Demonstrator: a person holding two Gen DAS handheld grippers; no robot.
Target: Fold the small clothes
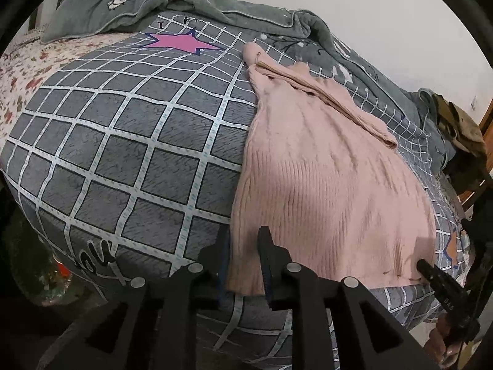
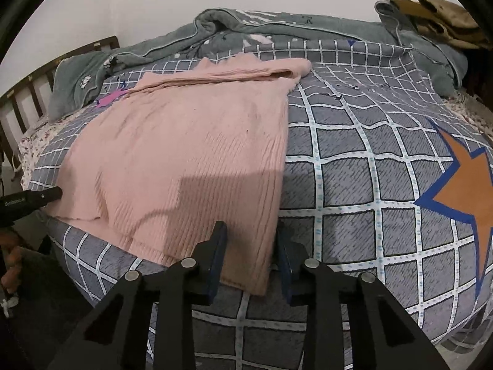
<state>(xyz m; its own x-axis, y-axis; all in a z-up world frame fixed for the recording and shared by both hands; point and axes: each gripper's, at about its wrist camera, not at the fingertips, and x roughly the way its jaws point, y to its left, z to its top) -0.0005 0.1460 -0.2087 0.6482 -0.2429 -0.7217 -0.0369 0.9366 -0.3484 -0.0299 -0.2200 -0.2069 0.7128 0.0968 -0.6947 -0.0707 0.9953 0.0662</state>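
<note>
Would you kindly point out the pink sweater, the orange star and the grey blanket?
pink sweater [image 2: 185,154]: right wrist view, middle of its ribbed body.
orange star [image 2: 465,197]: right wrist view, its centre on the checked cover.
grey blanket [image 2: 277,24]: right wrist view, bunched middle by the wall.

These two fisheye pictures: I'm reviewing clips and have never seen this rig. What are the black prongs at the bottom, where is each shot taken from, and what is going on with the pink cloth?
There is no robot here. A person holds a two-finger gripper in each hand, and a wide-angle camera on each one looks forward along its fingers, so the black prongs are the gripper itself.

In the left wrist view, the left gripper straddles the near left corner of a pink ribbed knit garment. In the right wrist view, the right gripper straddles its near right corner. Both sets of fingers stand apart with the cloth edge between them, so nothing looks clamped yet.

The garment lies flat on a bed with a grey checked cover printed with stars. A grey-green blanket is bunched along the far side.

Each camera also catches the other gripper at the picture's edge.
</note>
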